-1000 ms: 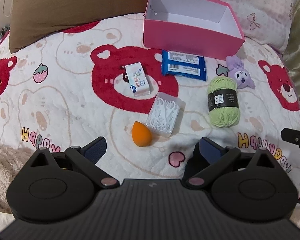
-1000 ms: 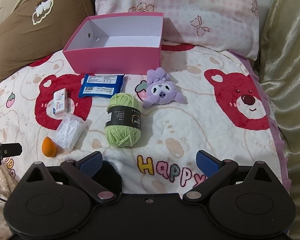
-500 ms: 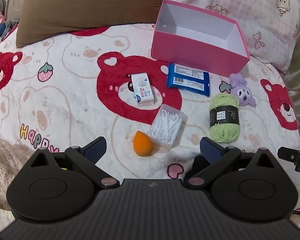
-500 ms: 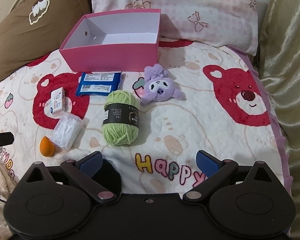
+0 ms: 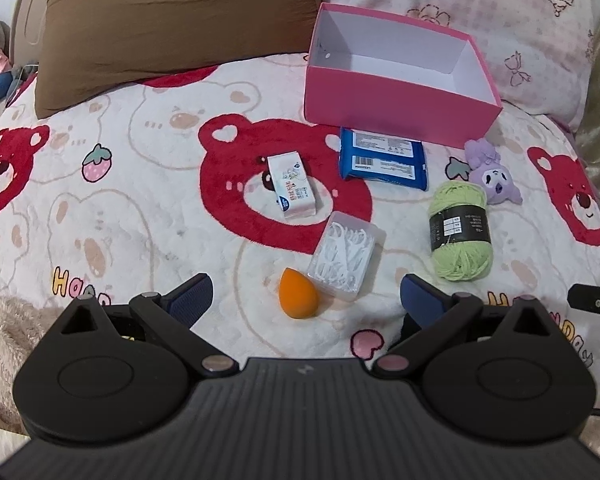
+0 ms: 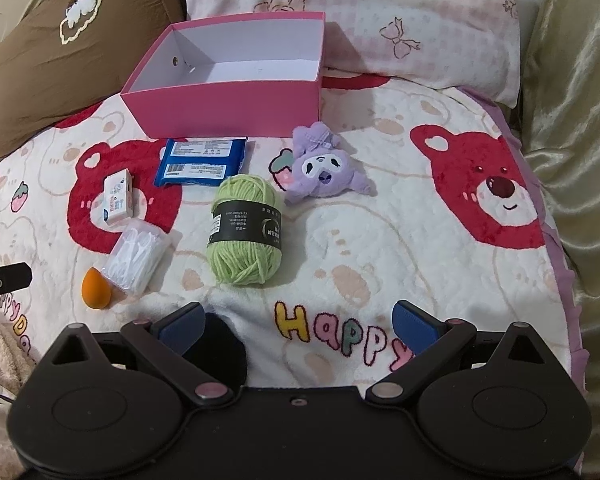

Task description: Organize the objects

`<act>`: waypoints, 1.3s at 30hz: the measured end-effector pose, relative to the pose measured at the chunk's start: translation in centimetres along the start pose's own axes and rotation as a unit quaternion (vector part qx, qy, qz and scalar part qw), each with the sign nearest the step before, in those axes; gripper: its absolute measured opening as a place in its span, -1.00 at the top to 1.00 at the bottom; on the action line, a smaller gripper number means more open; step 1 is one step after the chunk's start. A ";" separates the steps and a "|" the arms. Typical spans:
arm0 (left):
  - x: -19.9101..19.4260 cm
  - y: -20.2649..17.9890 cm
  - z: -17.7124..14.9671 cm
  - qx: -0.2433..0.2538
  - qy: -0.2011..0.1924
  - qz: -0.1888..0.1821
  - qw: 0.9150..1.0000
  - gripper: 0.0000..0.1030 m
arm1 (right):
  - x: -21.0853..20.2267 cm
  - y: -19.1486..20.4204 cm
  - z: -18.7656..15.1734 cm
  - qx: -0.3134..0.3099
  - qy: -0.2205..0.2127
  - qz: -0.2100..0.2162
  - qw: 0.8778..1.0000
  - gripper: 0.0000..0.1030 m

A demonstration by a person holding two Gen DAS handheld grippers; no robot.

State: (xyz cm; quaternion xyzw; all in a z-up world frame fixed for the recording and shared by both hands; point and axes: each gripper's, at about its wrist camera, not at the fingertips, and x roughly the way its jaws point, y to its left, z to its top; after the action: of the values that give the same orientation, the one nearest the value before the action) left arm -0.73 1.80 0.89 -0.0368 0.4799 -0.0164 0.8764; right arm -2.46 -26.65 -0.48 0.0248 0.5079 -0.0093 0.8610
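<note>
Just ahead of the left gripper's point(image 5: 306, 298) spread fingers lies the orange sponge point(image 5: 298, 293).

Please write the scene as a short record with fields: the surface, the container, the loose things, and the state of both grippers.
surface: bear-print blanket
container: pink box, open top, nothing visible inside
loose things: orange sponge, clear case of floss picks, small white carton, blue packet, green yarn, purple plush
left gripper: open, holds nothing
right gripper: open, holds nothing
task progress: nothing in the box yet
</note>
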 end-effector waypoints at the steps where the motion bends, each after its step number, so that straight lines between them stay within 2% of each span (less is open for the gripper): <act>1: 0.1 0.0 0.0 0.000 0.002 -0.001 1.000 -0.98 | 0.0 0.0 0.0 0.000 0.000 0.000 1.000 -0.96; 16: 1.1 -0.3 -0.2 0.003 0.041 -0.044 0.998 -0.97 | 0.2 -0.1 0.0 0.003 0.000 0.004 1.000 -0.96; 18: 1.0 -0.6 0.1 0.023 0.037 -0.046 0.998 -0.97 | 0.3 -0.1 0.0 0.003 0.001 0.008 1.000 -0.96; 20: 1.1 -0.9 0.8 0.068 0.039 -0.050 0.996 -0.97 | 0.3 -0.1 0.1 0.003 0.003 0.009 1.000 -0.96; 24: 1.5 0.0 2.6 0.090 0.043 -0.050 0.994 -0.96 | -0.3 -0.1 0.9 -0.003 0.002 0.016 1.000 -0.96; 31: 2.0 2.4 4.7 0.070 0.039 -0.077 0.994 -0.94 | -0.4 2.2 4.0 -0.048 -0.001 0.058 0.997 -0.94; 37: 2.7 3.9 4.3 0.042 0.030 -0.093 0.994 -0.91 | 1.6 6.5 5.4 -0.115 0.020 0.113 0.987 -0.81; 39: 3.4 4.4 4.2 0.030 0.038 -0.104 0.993 -0.90 | 2.7 8.0 5.7 -0.132 0.033 0.131 0.982 -0.79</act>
State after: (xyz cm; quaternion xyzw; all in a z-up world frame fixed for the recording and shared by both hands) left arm 4.58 6.21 -0.10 -0.0591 0.5054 -0.1234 0.8520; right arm 4.15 -18.94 0.17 -0.0226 0.5250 0.1710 0.8334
